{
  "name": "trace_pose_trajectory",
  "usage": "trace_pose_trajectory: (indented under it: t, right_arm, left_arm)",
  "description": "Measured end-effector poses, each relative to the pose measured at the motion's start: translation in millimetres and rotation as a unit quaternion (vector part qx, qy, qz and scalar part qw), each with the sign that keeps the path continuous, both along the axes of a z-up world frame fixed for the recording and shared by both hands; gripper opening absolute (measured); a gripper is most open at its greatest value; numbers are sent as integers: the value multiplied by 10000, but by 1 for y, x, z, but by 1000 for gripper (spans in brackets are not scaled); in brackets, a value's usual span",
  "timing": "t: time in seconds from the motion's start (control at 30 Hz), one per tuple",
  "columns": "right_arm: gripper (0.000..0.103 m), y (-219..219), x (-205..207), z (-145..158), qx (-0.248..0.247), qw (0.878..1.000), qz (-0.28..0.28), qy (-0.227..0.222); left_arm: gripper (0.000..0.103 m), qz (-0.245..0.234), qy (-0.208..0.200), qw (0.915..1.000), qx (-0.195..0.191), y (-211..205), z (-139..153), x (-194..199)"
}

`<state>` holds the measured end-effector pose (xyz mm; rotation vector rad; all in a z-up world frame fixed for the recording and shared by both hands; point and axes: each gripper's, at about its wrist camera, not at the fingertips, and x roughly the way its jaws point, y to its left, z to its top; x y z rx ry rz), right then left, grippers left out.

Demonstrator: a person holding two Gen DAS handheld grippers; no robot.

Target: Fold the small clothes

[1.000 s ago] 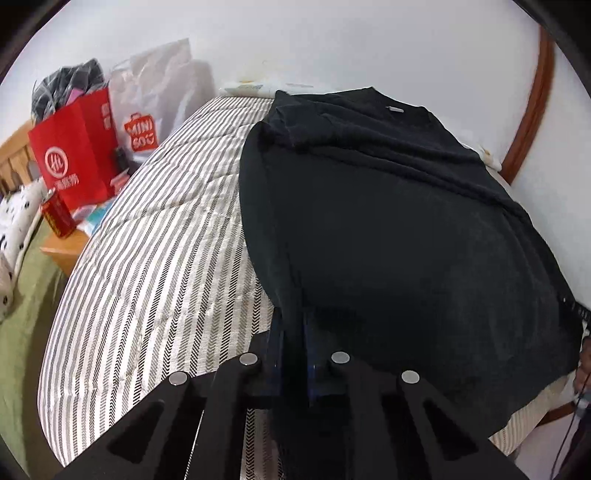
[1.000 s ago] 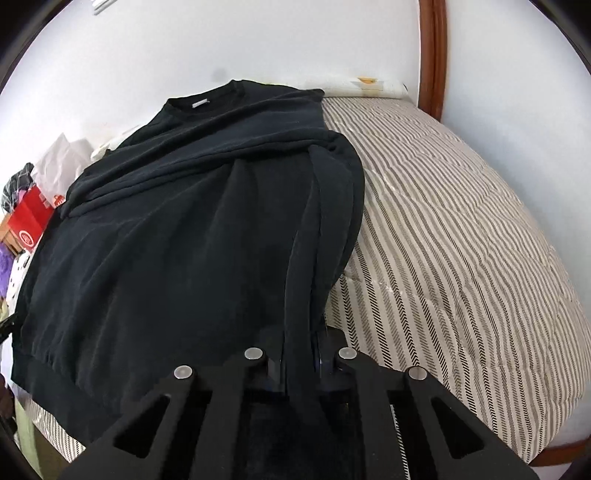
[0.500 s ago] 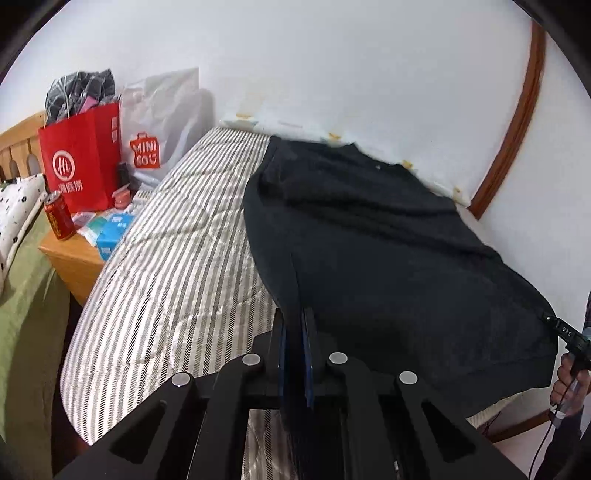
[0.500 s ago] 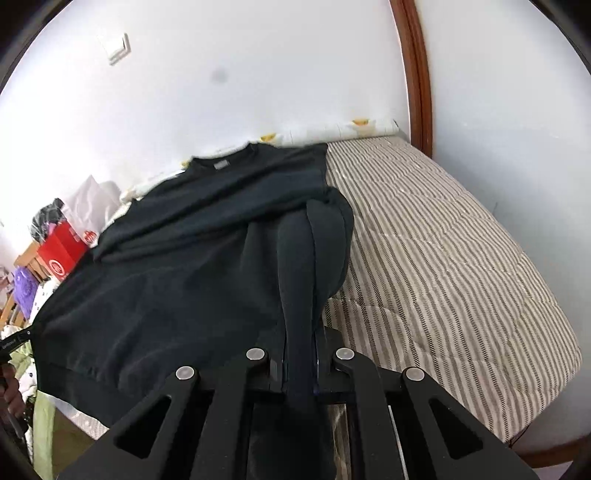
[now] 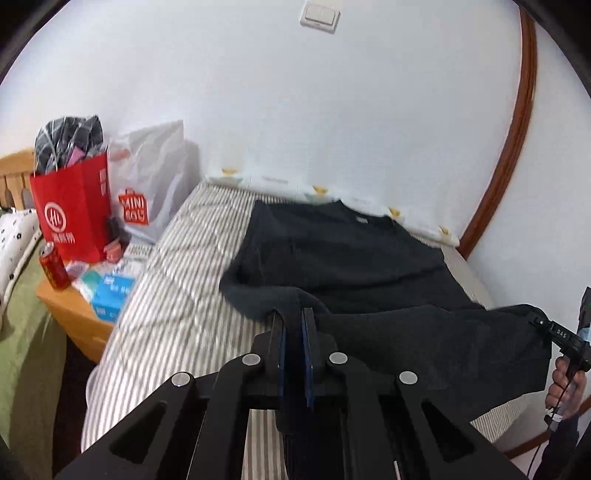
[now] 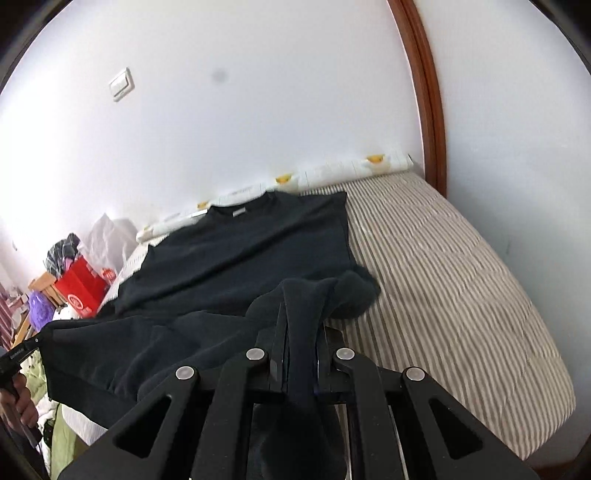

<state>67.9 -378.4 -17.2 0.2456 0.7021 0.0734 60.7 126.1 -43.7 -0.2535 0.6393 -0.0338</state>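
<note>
A black sweatshirt [image 5: 351, 258] [image 6: 236, 254] lies on the striped bed [image 5: 177, 295] [image 6: 443, 280], its collar toward the wall. Its near hem hangs in the air between my two grippers. My left gripper [image 5: 293, 317] is shut on the hem's left corner, and black cloth is pinched between the blue pads. My right gripper [image 6: 301, 314] is shut on the hem's right corner, with cloth bunched over its fingers. In the left wrist view the right gripper [image 5: 554, 332] shows at the far right, held in a hand [image 5: 565, 384]. In the right wrist view the left gripper [image 6: 18, 352] shows at the far left edge.
A wooden nightstand [image 5: 70, 314] left of the bed carries a red paper bag [image 5: 74, 210], a white plastic bag [image 5: 151, 177], a red can [image 5: 53, 266] and a blue packet [image 5: 110, 293]. A white wall with a light switch [image 5: 319, 16] stands behind the bed, and a brown wooden frame [image 5: 513, 133] is at right.
Both grippers have risen and tilted up, lifting the sweatshirt's near hem off the bed. More wall and less cloth fill both views now. Both stay shut on the cloth.
</note>
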Motion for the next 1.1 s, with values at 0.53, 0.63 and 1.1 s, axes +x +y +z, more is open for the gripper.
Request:
trace_pose_trajectory:
  t: [0.53,0.63,1.1]
  right_arm:
    - [8,-1,146,23,140,9998,109,-16]
    - [8,3,172,16,109,9998,136,19]
    - [9,1,266,-67,271,9969,124,730]
  left_arm:
    - [8,228,42,9989,417,6,10,128]
    - [8,238,166,9986,434,10,-1,153]
    - [9,272,813,9952,463,20,-61,220]
